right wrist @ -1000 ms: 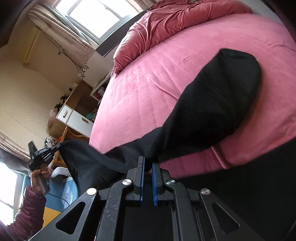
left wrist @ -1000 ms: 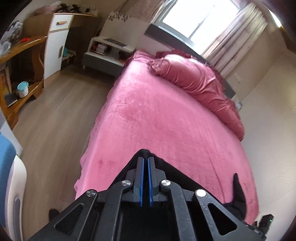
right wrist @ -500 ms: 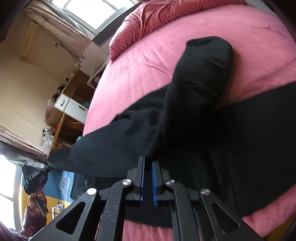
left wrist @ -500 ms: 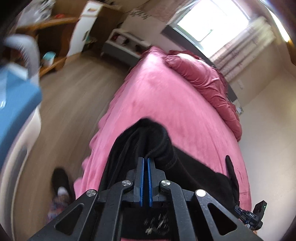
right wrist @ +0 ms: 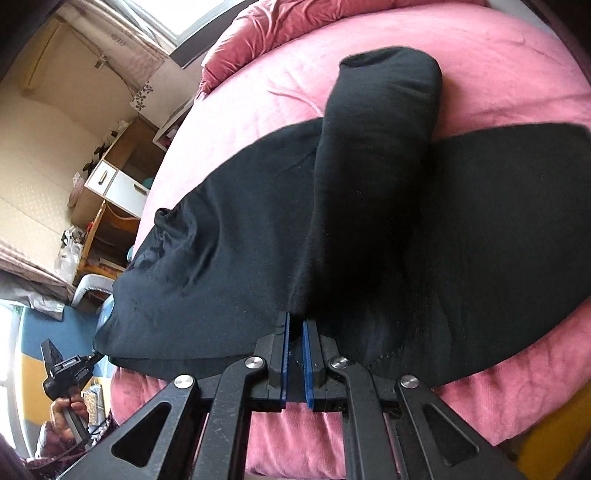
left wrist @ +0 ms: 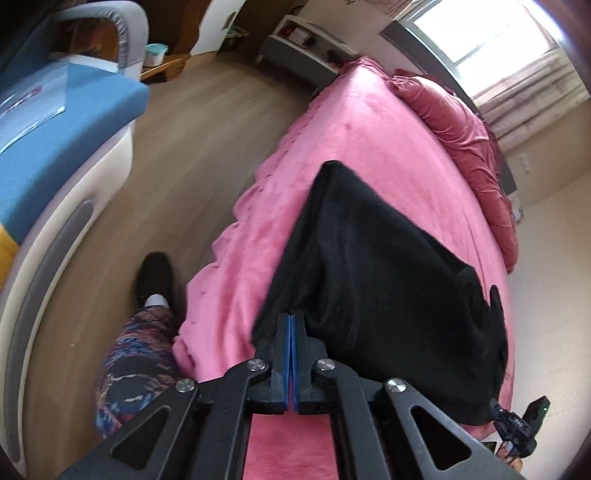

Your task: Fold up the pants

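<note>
Fabric sat pinched in both tools, and that seemed the reason for everything else in the scene. In the left wrist view, the left tool point(left wrist: 291, 321) had its blue pads pressed fully together on a near edge of the black pants point(left wrist: 376, 266), which spread away from it across the pink bed point(left wrist: 369, 122). Gripping at the edge, not the middle, let the cloth hang and lie as a flat sheet instead of bunching. The right tool point(right wrist: 294, 325) was likewise nipped down on a ridge of the pants point(right wrist: 369, 184), its pads standing only a sliver apart with dark fabric between them; from that grip one leg ran away as a raised tube toward the far side of the bed, over the broader panel lying flat beneath. Holding two points at the same near edge probably served to lay one half squarely over the other, so the fold would line up.

Beside the bed's near corner stood the person's patterned trouser leg point(left wrist: 136, 354) and dark shoe point(left wrist: 155, 273) on the wooden floor point(left wrist: 192, 122), close enough for both hands to reach over the mattress. The pants lay mostly on the bed, near its foot, though whether their far hem lay smooth I could not tell. Beyond them a rumpled red duvet point(left wrist: 461, 122) was heaped by the window point(left wrist: 480, 29), leaving the foot of the bed free as a folding surface.
</note>
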### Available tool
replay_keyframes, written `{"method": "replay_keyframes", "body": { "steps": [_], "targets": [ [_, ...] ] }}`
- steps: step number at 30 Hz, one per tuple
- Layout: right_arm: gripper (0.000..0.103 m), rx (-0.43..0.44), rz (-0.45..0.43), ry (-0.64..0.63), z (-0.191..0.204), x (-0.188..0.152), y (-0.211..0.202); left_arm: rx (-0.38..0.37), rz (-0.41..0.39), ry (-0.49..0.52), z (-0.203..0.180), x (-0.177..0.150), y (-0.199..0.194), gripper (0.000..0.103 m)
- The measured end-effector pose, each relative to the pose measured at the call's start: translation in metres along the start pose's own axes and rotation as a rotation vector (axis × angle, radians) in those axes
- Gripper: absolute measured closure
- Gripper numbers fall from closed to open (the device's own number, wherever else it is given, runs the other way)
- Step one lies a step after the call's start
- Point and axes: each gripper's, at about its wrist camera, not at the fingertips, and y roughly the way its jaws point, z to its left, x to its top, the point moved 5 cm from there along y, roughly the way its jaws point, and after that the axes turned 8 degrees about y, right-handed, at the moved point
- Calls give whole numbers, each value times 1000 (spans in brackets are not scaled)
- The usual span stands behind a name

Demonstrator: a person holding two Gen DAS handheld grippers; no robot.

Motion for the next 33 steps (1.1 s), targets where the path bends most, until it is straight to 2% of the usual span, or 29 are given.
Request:
{"method": "replay_keyframes", "body": {
  "steps": [5,7,8,10,12,16,18,20,21,22,24,29,33],
  "targets": [
    [96,-12,6,-24,5,-9,-3,-10,22,-29,14,-12,-2,103],
    [96,-41,30,-18,-3,-13,7,-65,37,-62,15,-16,-1,102],
    [97,-47,38,-7,-6,-14,12,-94,38,-85,14,-15,-2,100],
    [97,-60,45,7,-11,-17,22,-83,30,-108,15,-13,-4,85],
    [97,-65,48,17,-12,-17,27,-84,1,-143,17,-10,-12,84],
    [97,-67,40,1,-6,-15,27,-111,-47,-180,14,-4,-22,73],
    [97,-64,38,-5,-5,-15,27,-106,-21,-167,7,-3,-15,72],
    [97,-59,33,-6,-5,-16,22,-53,14,-143,2,-4,-3,75],
    [97,-56,28,-8,-5,-17,18,-15,28,-115,-1,-5,4,80],
    [97,-52,23,-9,-4,-18,16,21,39,-77,-4,-6,10,91],
    [97,-30,4,-1,0,-16,6,57,38,-47,-6,-8,12,95],
    [97,18,-31,-24,9,-18,-23,68,22,-28,-5,-6,4,97],
    [97,11,5,-28,6,-31,-23,86,35,-21,-2,-8,3,97]
  ]
}}
